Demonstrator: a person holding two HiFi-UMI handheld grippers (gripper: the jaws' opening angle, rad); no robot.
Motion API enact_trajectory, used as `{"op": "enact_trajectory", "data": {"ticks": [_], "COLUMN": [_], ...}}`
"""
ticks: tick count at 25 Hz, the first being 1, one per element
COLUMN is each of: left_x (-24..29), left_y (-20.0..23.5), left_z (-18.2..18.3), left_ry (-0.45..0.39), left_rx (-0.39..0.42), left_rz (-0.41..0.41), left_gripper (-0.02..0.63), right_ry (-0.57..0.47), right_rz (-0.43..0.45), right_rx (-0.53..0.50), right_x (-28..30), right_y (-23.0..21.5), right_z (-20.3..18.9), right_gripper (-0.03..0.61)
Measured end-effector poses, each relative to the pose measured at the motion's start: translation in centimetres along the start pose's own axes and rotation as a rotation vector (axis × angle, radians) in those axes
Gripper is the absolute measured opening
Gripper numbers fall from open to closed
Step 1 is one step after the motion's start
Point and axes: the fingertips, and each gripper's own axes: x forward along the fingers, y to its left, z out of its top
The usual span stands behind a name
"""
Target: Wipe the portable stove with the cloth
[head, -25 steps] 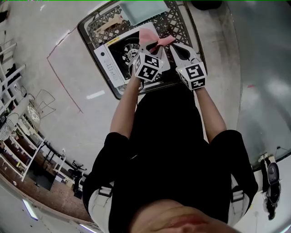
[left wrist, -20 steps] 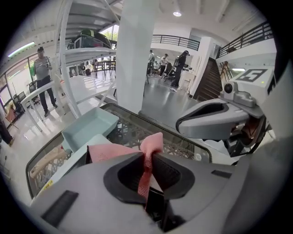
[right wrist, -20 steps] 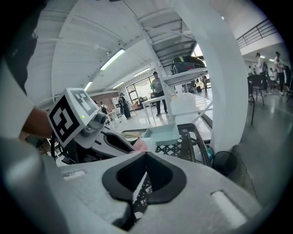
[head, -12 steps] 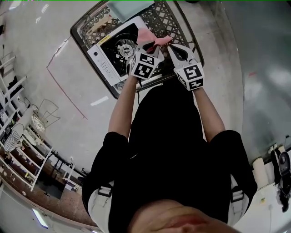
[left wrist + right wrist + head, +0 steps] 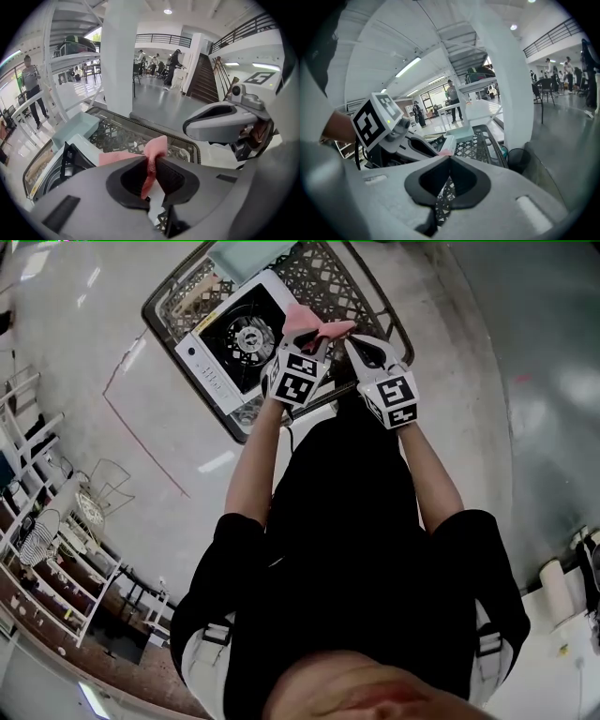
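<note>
The portable stove, white with a black top and round burner, lies on a dark lattice table. My left gripper is shut on a pink cloth, held over the stove's right edge. In the left gripper view the cloth is pinched between the jaws of the left gripper and sticks up past them, with the stove at lower left. My right gripper is close beside it on the right. In its own view the right gripper is shut with nothing in it.
A pale teal tray sits on the table beyond the stove. White shelving racks line the floor at left. A white pillar and a dark bin stand past the table. People stand in the far hall.
Both grippers have moved together across the table's near side, the left one still holding the cloth. More of the stove's burner shows to their left.
</note>
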Motion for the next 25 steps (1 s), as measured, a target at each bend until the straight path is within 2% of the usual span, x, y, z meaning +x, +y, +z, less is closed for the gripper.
{"op": "enact_trajectory", "data": {"ticks": [8,14,20,25], "left_x": [-1.0,-1.7,-7.3,-12.7], "left_y": [-3.2,-4.6,-5.8,-3.9], "left_z": [-0.8,-1.9,-0.1,1.9], "left_ry": [-0.012,-0.053,-0.223,-0.447], "left_rx": [0.004,0.004,-0.063,-0.221], "left_rz": [-0.004,0.014,0.095,0.224], "left_gripper": [0.048,0.046,0.048,0.047], "right_ry": [-0.029,-0.057,-0.081,-0.156], "right_rz": [-0.024,-0.039,-0.066,-0.031], "right_rx": [-0.015,-0.038,-0.056,-0.185], "right_x": [-3.4,-5.3,-7.7,-8.4], "right_y": [1.3,2.4,3.6,6.0], "right_z": [-0.3,-0.8,0.3,4.9], "right_gripper": [0.003,0.003,0.003,0.003]}}
